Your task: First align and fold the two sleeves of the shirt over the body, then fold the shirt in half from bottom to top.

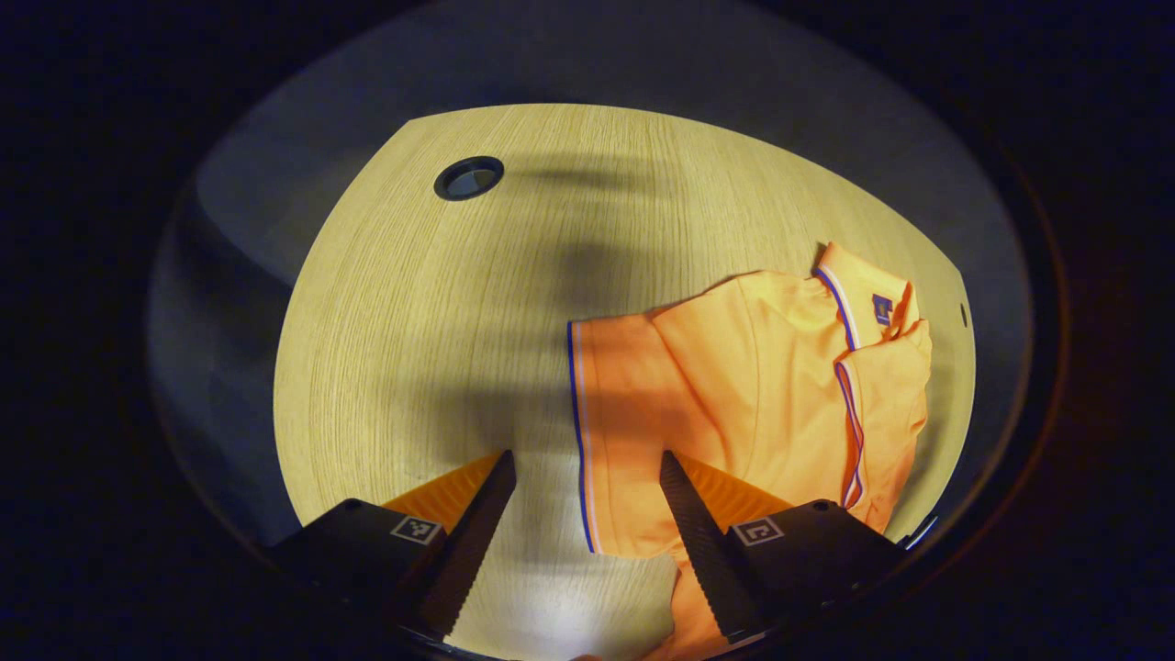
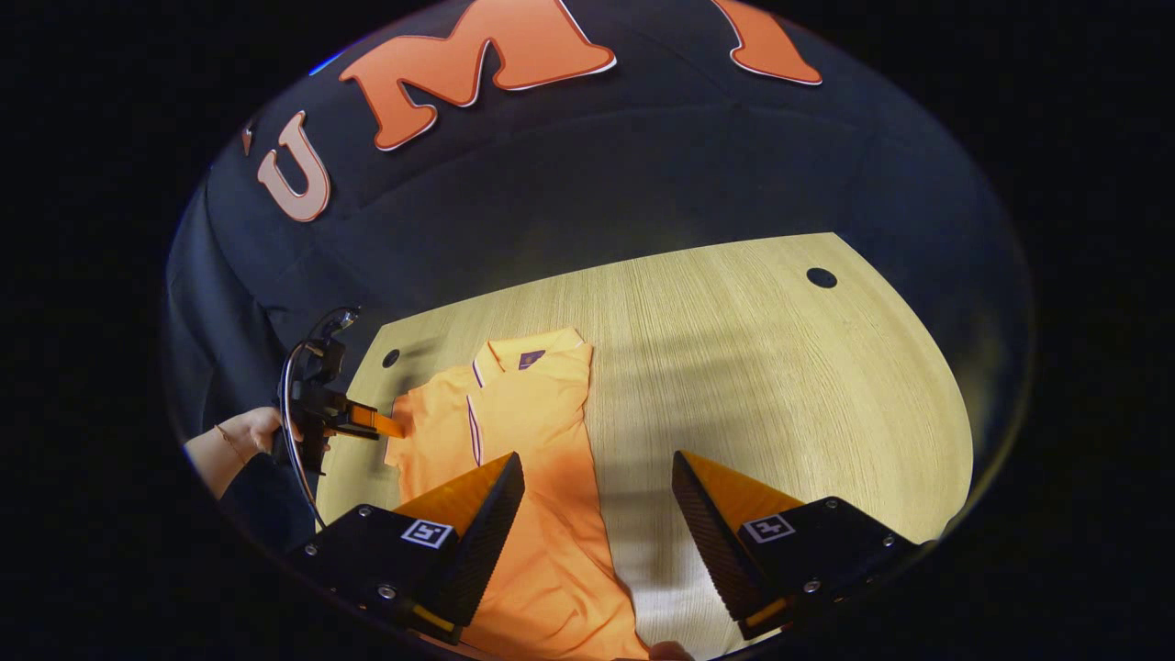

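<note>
i count one shirt (image 2: 514,431) on one table (image 2: 780,367). i count two grippers, left gripper (image 1: 587,468) and right gripper (image 2: 597,468), plus three table holes.

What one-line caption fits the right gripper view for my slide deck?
Open right gripper above an orange polo shirt on a wooden table, one sleeve already folded over, left gripper at the other.

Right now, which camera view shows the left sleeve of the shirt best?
The left gripper view: the left sleeve lies flat and large, its striped hem between the open left gripper fingers. In the right gripper view the same sleeve is small and far, beside the left gripper.
</note>
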A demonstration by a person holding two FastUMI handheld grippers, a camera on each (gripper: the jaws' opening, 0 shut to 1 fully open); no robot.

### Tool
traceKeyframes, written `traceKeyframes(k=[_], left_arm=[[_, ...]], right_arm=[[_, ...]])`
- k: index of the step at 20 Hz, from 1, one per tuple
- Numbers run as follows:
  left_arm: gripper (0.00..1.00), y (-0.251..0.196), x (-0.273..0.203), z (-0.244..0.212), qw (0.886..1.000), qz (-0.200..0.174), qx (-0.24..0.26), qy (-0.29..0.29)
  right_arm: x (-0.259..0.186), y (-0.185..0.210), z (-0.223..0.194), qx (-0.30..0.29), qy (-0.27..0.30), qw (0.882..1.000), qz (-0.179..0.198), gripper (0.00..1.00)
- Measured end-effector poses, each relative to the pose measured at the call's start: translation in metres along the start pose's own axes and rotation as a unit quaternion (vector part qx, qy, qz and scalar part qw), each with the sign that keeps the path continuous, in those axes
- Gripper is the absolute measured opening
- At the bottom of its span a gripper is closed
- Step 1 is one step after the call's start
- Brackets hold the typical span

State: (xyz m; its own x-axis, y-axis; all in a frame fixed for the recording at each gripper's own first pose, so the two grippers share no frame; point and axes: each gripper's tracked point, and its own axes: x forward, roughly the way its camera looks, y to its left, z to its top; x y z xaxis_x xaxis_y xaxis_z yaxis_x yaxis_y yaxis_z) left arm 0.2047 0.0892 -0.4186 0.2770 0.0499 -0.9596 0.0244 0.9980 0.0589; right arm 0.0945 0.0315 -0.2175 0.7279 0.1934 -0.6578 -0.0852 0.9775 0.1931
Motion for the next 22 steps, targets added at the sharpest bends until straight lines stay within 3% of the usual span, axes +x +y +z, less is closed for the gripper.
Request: traceKeyframes(k=[9, 12, 14, 22], left_arm=[[0.84, -0.005, -0.001, -0.003, 1.0, -0.002, 0.023, -0.011], [0.23, -0.014, -0.002, -0.006, 1.0, -0.01, 0.006, -0.007], [0.04, -0.024, 0.0, -0.012, 1.0, -0.017, 0.024, 0.006], [0.04, -0.045, -0.05, -0.003, 0.997, -0.006, 0.071, -0.036]], right_arm=[[-0.008, -0.002, -0.007, 0.006, -0.001, 1.0, 0.004, 0.99], [-0.015, -0.005, -0.006, 0.009, -0.008, 1.0, 0.002, 0.99], [-0.019, -0.006, -0.004, 0.012, -0.011, 1.0, 0.004, 0.99], [-0.036, -0.016, 0.001, 0.004, -0.033, 0.999, -0.001, 0.99]])
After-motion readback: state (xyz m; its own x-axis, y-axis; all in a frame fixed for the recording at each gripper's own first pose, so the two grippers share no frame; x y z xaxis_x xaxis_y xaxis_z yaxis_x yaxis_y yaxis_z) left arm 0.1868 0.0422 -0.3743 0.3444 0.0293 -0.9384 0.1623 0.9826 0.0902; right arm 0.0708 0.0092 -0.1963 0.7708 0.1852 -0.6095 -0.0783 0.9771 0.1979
